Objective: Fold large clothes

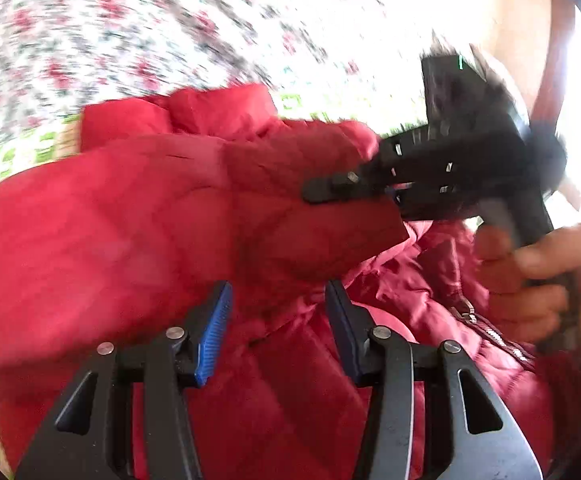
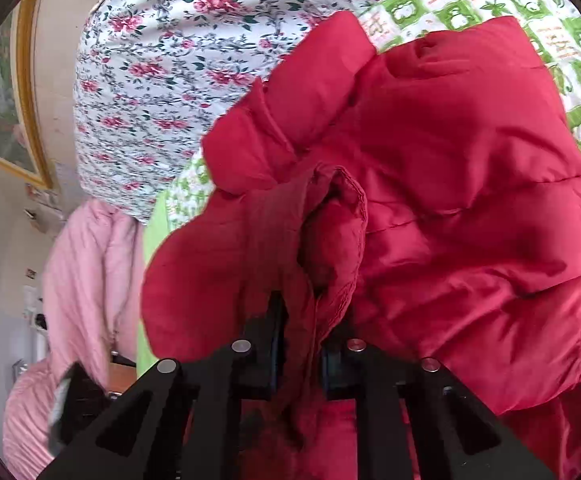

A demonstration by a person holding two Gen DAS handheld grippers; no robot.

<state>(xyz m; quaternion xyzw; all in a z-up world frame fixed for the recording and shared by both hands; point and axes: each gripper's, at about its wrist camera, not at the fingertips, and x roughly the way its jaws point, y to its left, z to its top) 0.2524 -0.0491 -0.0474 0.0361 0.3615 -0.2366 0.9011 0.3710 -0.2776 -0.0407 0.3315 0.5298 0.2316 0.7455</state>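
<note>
A red quilted puffer jacket [image 1: 138, 216] lies bunched on the bed, and its silver zipper [image 1: 490, 328] shows at the lower right. In the left wrist view my left gripper [image 1: 278, 320] stands open just over the jacket, its blue pads [image 1: 214, 332] apart and pressing on nothing. My right gripper [image 2: 304, 348] is shut on a stitched fold of the jacket [image 2: 450, 200], with red cloth squeezed between its jaws. The left wrist view also shows the right gripper [image 1: 330, 190] from the side, biting into a raised sleeve-like fold, held by a hand [image 1: 538, 280].
A green-and-white patterned sheet [image 2: 462, 12] covers the bed under the jacket. A floral cover [image 2: 162, 60] lies beyond it. A pink quilted garment [image 2: 86, 280] hangs at the left, near a wall with a gold-framed picture [image 2: 6, 120].
</note>
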